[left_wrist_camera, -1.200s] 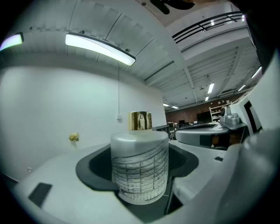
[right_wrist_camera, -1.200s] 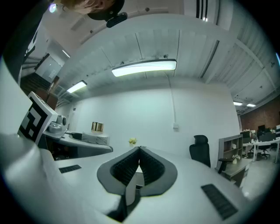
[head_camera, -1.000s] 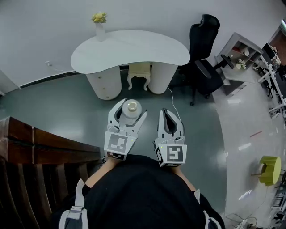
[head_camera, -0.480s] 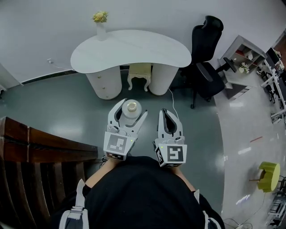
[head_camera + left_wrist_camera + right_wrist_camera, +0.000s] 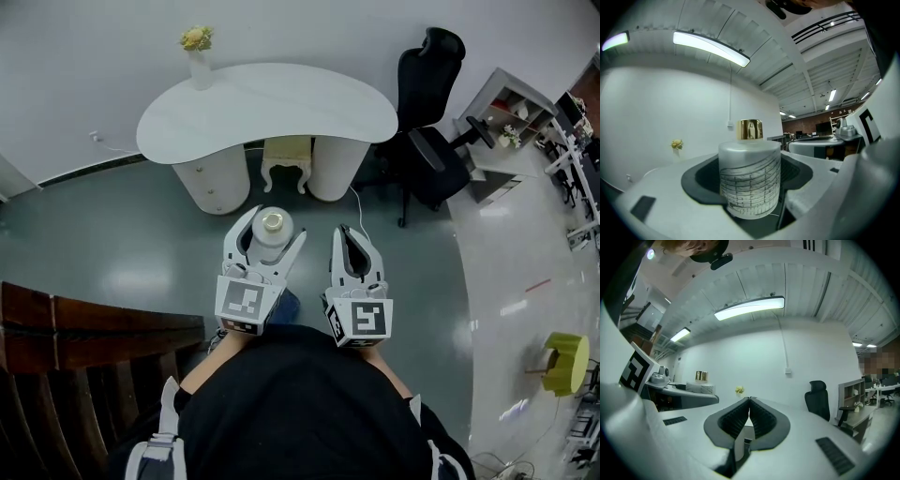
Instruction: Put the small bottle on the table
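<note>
A small frosted bottle (image 5: 271, 235) with a gold cap sits upright between the jaws of my left gripper (image 5: 267, 228), which is shut on it. In the left gripper view the bottle (image 5: 749, 180) fills the middle, dark line print on its body, gold cap on top. My right gripper (image 5: 352, 242) hangs beside the left one, shut with nothing in it; its pads (image 5: 759, 420) meet at the tips. Ahead stands the white curved table (image 5: 300, 98) on two round pedestals, some way beyond both grippers.
A white vase with yellow flowers (image 5: 197, 52) stands on the table's left end. A pale stool (image 5: 285, 157) sits under the table. A black office chair (image 5: 427, 112) is right of it. A dark wooden rail (image 5: 94, 323) lies at my left. A yellow stool (image 5: 567, 358) is far right.
The view has shifted a little: table and vase sit slightly further left in the frame, and the wooden rail has slid lower. Both grippers keep their hold and pose.
</note>
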Demonstrator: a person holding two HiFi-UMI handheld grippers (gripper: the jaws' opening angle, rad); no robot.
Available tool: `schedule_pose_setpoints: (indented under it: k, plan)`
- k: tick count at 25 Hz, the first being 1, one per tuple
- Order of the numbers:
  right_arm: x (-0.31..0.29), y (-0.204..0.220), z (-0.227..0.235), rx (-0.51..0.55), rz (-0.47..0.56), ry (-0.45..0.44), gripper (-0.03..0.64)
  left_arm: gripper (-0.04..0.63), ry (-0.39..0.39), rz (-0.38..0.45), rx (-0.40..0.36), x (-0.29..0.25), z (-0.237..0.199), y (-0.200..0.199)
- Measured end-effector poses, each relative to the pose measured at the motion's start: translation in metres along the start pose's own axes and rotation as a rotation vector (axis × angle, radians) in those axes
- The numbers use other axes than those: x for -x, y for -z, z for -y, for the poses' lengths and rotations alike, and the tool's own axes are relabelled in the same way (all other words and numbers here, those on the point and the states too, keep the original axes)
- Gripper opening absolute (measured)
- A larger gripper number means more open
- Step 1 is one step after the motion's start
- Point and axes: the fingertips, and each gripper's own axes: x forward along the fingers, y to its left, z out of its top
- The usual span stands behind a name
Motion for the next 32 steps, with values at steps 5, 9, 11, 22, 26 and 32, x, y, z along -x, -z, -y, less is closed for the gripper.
schedule_pose_setpoints:
  k: [5,9,11,22,26,32]
  plan:
    - [-0.046,0.004,0.014,0.0,-0.009,0.002,0.021,0.333,0.016,-0.012,-0.004,-0.04,-0.024,0.004]
    - [-0.095,0.008,0.024,-0.003,-0.01,0.008,0.021,0.333,0.027,-0.018,0.002,-0.079,-0.054,0.004]
    - [-0.119,0.012,0.031,-0.008,-0.02,0.015,0.021,0.332,0.036,-0.019,0.0,-0.1,-0.07,0.005]
    - [-0.215,0.031,0.072,-0.026,-0.064,0.091,0.021,0.333,0.114,-0.026,0.011,-0.202,-0.125,0.006]
    - [-0.24,0.035,0.085,-0.021,-0.067,0.114,0.021,0.333,0.135,-0.03,0.011,-0.229,-0.139,0.009]
    - [-0.265,0.042,0.095,-0.027,-0.074,0.138,0.021,0.333,0.162,-0.043,0.02,-0.255,-0.151,0.016]
